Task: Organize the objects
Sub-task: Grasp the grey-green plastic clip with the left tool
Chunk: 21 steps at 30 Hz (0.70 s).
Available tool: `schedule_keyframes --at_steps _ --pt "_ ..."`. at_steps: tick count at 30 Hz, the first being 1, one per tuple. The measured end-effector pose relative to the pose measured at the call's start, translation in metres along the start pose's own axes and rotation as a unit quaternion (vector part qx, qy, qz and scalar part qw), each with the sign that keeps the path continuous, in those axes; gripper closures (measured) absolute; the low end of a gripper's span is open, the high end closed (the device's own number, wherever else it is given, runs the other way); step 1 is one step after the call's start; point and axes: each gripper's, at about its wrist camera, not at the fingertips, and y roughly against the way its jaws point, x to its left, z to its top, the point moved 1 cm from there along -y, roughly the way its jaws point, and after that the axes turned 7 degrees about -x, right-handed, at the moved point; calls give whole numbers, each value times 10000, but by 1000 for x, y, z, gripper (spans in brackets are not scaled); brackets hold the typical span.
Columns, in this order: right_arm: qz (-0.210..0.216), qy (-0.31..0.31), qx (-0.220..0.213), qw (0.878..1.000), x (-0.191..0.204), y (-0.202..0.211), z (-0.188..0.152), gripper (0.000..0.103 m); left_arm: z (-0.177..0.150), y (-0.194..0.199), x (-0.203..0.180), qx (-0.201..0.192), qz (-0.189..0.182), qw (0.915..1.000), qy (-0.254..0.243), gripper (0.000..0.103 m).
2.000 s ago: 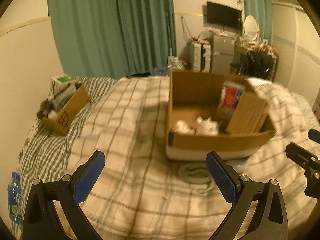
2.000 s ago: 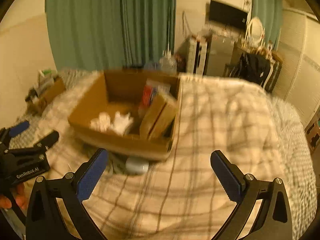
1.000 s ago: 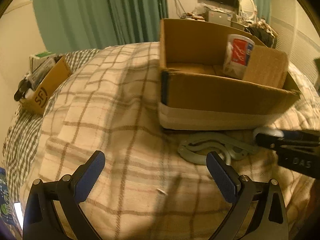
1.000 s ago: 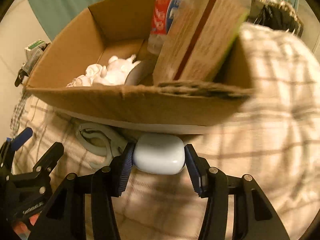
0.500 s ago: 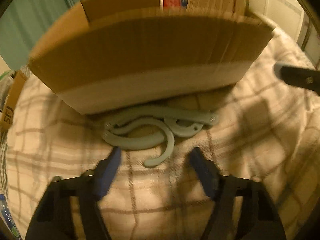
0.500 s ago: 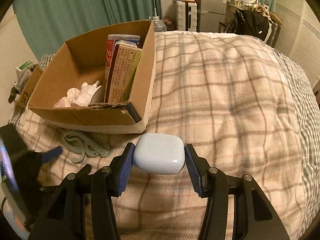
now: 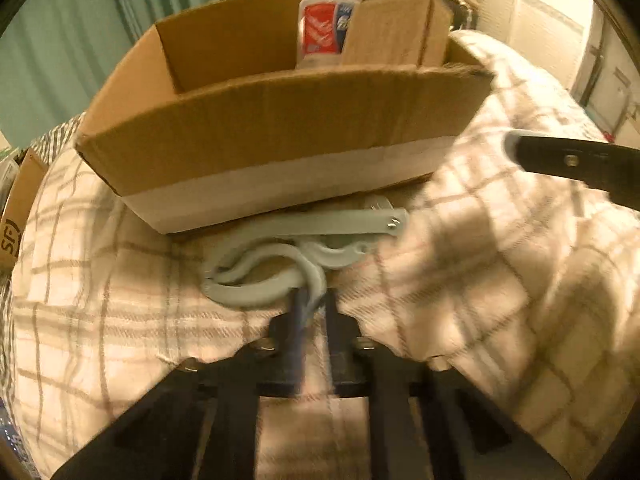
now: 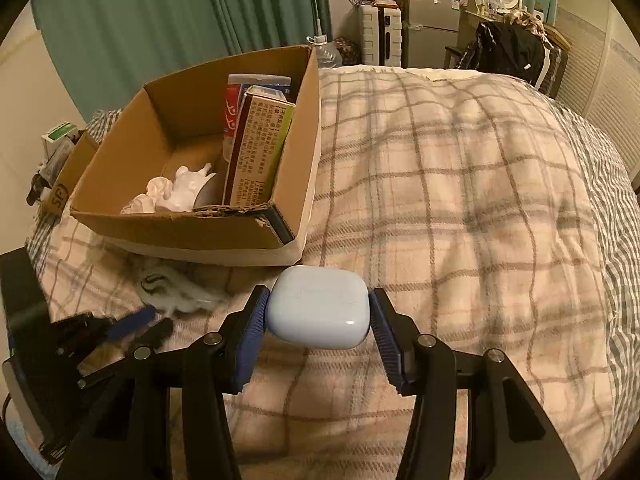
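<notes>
1. Between my right fingers (image 8: 256, 328) sits a pale blue case (image 8: 318, 312), pinched on both sides by the blue pads and held clear above the blanket (image 8: 460, 184); my right gripper (image 8: 318, 322) is closed to the case's width.
2. My left gripper (image 7: 314, 308) is nearly closed, its fingers (image 7: 298, 320) drawn close on the curved end of a grey hook (image 7: 280, 264); the view is blurred, so the hook seems pinched but I cannot be sure.
3. That hook lies on the blanket just in front of the box (image 7: 280, 152), its far end touching or tucked under the box's front wall.
4. From the right wrist, the box (image 8: 192, 236) stands ahead and to the left, near the case but apart from it.
5. Inside it are crumpled white tissue (image 8: 172, 196), an upright carton (image 8: 260, 152) and a red-and-white tube (image 8: 232, 108) behind the carton.
6. A smaller box (image 8: 66, 184) sits well off to the left, at the bed's edge.
</notes>
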Motion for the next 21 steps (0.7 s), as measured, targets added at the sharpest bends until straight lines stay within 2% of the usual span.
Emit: schedule_keyframes --at_steps 7,11,12,21 --pt "-35 106 -168 9998 7 18 1 53 -2 36 16 -262 -23 9992 315 103" --pt "-42 177 -240 9995 12 26 1 53 -2 46 19 -293 -84 9992 260 103" --pt "-46 191 -254 9995 13 27 1 53 6 42 14 -281 -35 9994 201 103" --pt "-25 92 -221 9997 7 26 0 53 -5 2 4 271 341 9989 -146 96"
